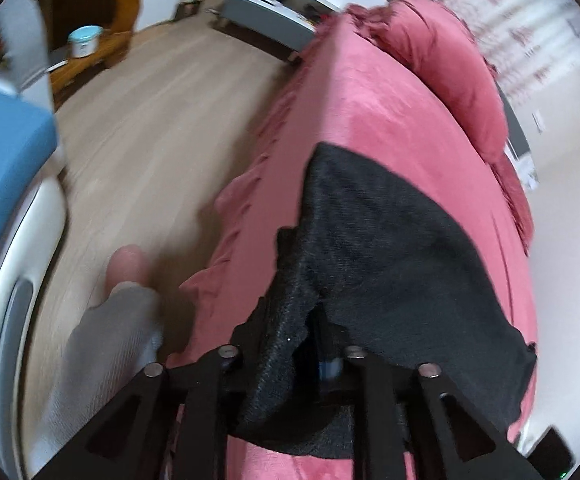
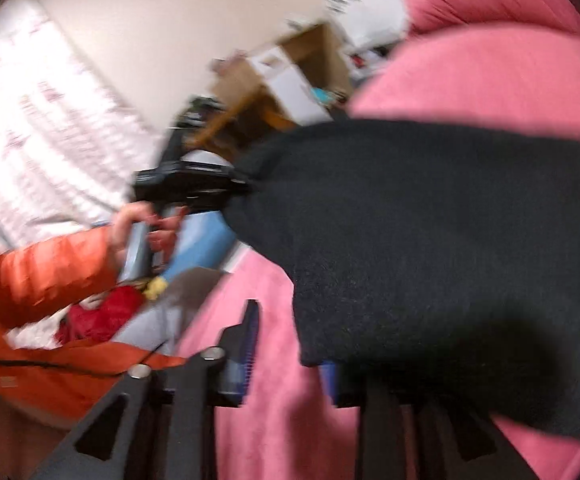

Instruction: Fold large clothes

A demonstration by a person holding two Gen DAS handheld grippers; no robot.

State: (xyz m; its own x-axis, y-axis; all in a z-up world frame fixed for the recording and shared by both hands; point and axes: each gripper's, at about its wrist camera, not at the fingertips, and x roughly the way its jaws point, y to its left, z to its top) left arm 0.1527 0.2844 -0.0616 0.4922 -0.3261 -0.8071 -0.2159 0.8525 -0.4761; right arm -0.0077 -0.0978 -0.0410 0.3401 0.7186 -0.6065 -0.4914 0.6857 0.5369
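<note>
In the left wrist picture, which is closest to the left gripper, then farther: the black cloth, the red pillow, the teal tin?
1. black cloth, draped over the left gripper.
2. red pillow, upper right, on the bed.
3. teal tin, upper left, across the floor.

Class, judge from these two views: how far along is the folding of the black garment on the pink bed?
Done: the black garment lies spread on the pink cover, with no finished fold visible. In hand: the left gripper seems to pinch one edge, the cloth drawn taut. Another edge drapes over the right gripper, grip unclear. Left: all the folds.
</note>
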